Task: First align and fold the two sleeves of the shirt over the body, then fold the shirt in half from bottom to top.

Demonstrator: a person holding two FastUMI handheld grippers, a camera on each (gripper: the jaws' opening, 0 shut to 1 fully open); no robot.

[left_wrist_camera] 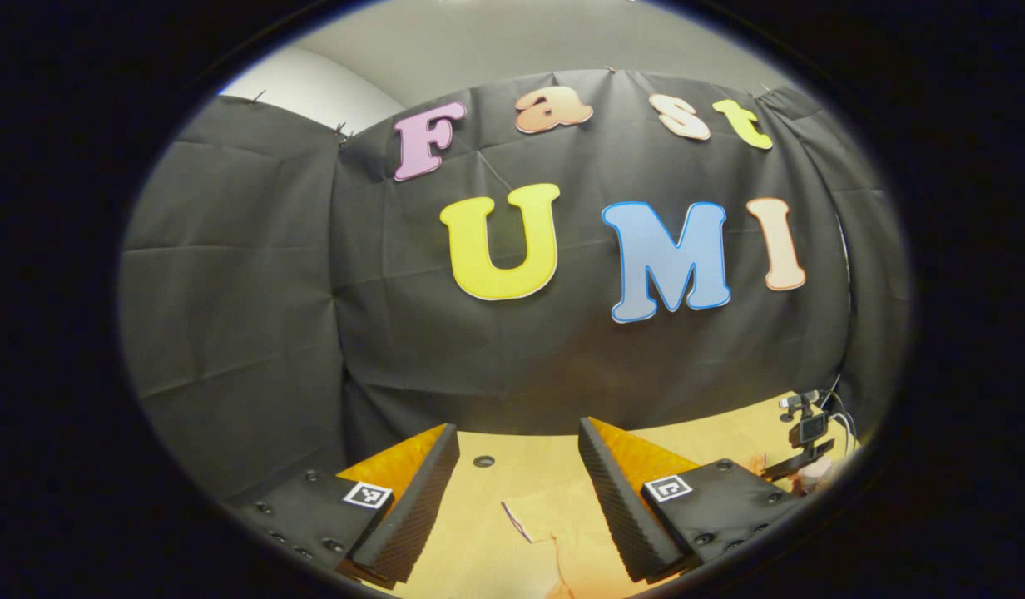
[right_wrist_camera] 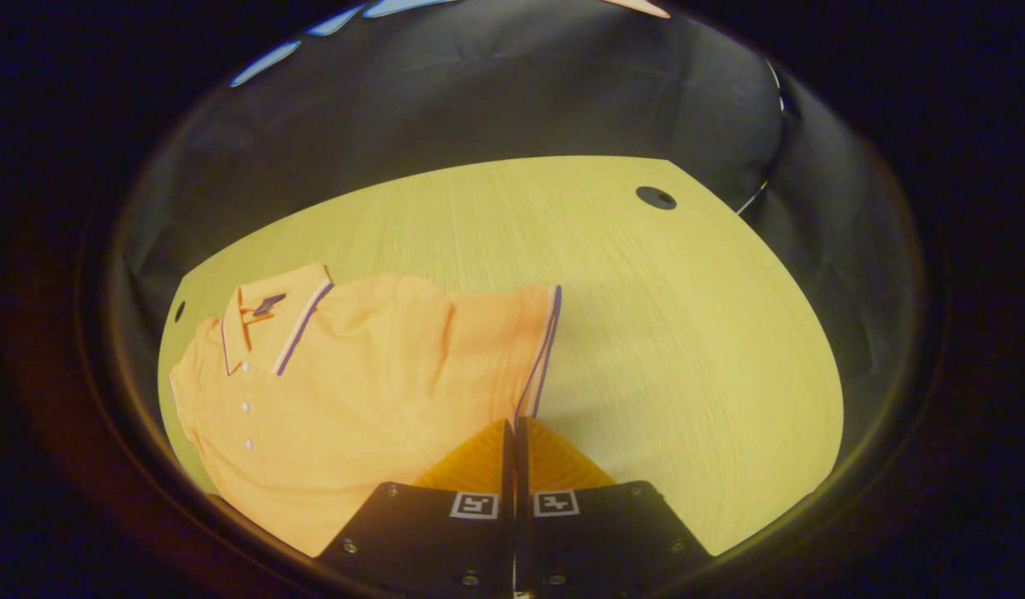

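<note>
Shirt (right_wrist_camera: 371, 391) flat on table (right_wrist_camera: 646, 333), left of right gripper (right_wrist_camera: 512, 433), whose fingers meet at the sleeve hem (right_wrist_camera: 539, 358), grip on cloth unclear; left gripper (left_wrist_camera: 519, 491) spread wide, empty; sleeve-fold step; next: carry sleeve left over body.

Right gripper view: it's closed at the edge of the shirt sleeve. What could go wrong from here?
1. The right gripper meets the orange shirt at the striped sleeve cuff; so thin a pinch may slip during the fold.
2. The sleeve lies wrinkled, so folding it over the body may leave it misaligned.
3. The left gripper hangs open, aimed at the booth wall, holding nothing down; the shirt may slide on the smooth table.
</note>
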